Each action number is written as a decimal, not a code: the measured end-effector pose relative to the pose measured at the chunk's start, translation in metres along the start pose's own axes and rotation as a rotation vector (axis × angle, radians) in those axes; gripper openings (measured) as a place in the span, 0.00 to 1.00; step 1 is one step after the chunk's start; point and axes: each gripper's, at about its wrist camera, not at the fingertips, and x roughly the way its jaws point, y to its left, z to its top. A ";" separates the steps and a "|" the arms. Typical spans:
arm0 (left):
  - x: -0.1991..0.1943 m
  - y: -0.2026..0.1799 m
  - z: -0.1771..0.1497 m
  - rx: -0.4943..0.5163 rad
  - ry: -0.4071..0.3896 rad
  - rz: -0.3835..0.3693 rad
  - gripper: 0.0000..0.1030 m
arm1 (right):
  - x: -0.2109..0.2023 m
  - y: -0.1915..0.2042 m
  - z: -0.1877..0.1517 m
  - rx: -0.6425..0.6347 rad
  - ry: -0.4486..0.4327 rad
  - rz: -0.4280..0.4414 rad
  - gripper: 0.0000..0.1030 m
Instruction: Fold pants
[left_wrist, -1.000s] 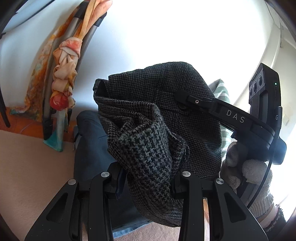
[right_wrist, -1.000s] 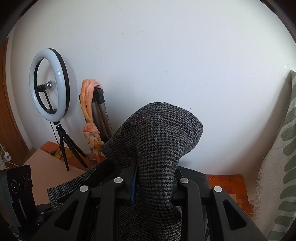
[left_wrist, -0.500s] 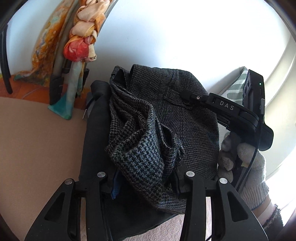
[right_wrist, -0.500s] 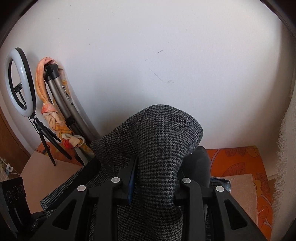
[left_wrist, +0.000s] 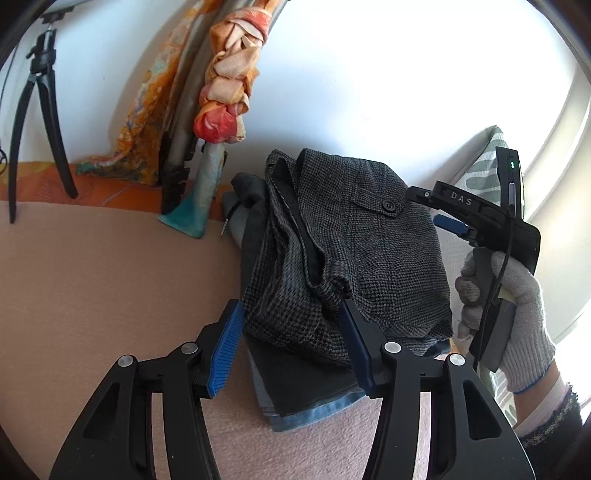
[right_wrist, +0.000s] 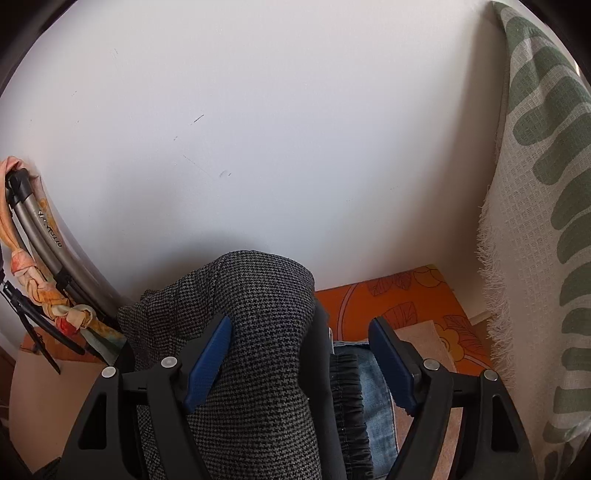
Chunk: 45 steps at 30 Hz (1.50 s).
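On top of a stack of folded dark garments and jeans (left_wrist: 317, 413) by the wall sit the grey houndstooth pants (left_wrist: 354, 258), folded w/ button pocket up. Left gripper (left_wrist: 288, 354) fingers apart, astride the near edge; right gripper (right_wrist: 299, 365) fingers also apart, cloth between them. Knotted scarf (left_wrist: 225, 99) hangs to the left.
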 end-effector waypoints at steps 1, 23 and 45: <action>-0.005 -0.003 0.002 -0.002 -0.006 0.000 0.51 | -0.004 0.002 -0.001 -0.011 0.005 -0.017 0.81; -0.102 -0.025 -0.012 0.244 -0.113 0.042 0.56 | -0.024 -0.013 -0.061 0.031 0.036 0.044 0.35; -0.202 -0.039 -0.049 0.354 -0.233 0.013 0.84 | -0.230 0.074 -0.137 -0.100 -0.167 -0.023 0.98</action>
